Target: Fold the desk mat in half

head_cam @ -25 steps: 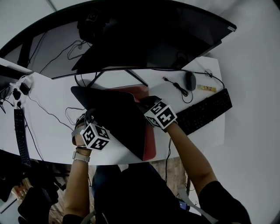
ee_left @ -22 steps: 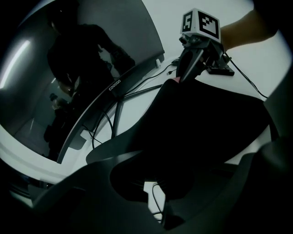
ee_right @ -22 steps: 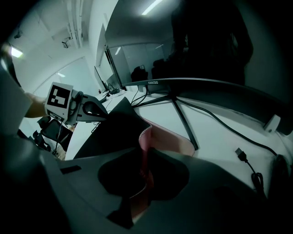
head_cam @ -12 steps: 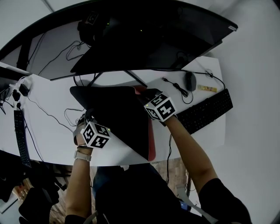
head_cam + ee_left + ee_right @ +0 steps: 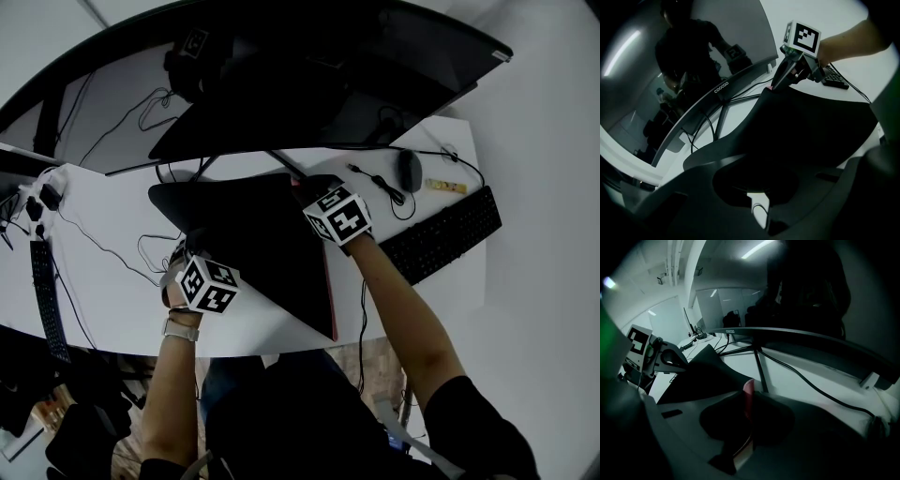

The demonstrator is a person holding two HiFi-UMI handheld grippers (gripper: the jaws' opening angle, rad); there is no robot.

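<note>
The desk mat [image 5: 262, 246] lies folded over on the white desk [image 5: 103, 291], its black underside up and only a thin red strip [image 5: 329, 302] showing along the right. My left gripper [image 5: 192, 248] grips the mat's left edge; in the left gripper view the black mat [image 5: 806, 126] spreads away from its jaws [image 5: 757, 187]. My right gripper [image 5: 306, 193] holds the far corner near the monitor stand. In the right gripper view the mat's red edge [image 5: 748, 392] stands between its jaws [image 5: 749, 401], which are opening.
A wide curved monitor [image 5: 309, 84] overhangs the back of the desk, with its stand legs [image 5: 292, 167] just behind the mat. A black keyboard [image 5: 442, 237] and a mouse [image 5: 408, 172] lie to the right. Loose cables [image 5: 105, 246] run at the left.
My right gripper has carried the mat's corner farther back and left toward the monitor stand. The black side has spread over the red, leaving a thin strip. My left gripper has barely moved.
</note>
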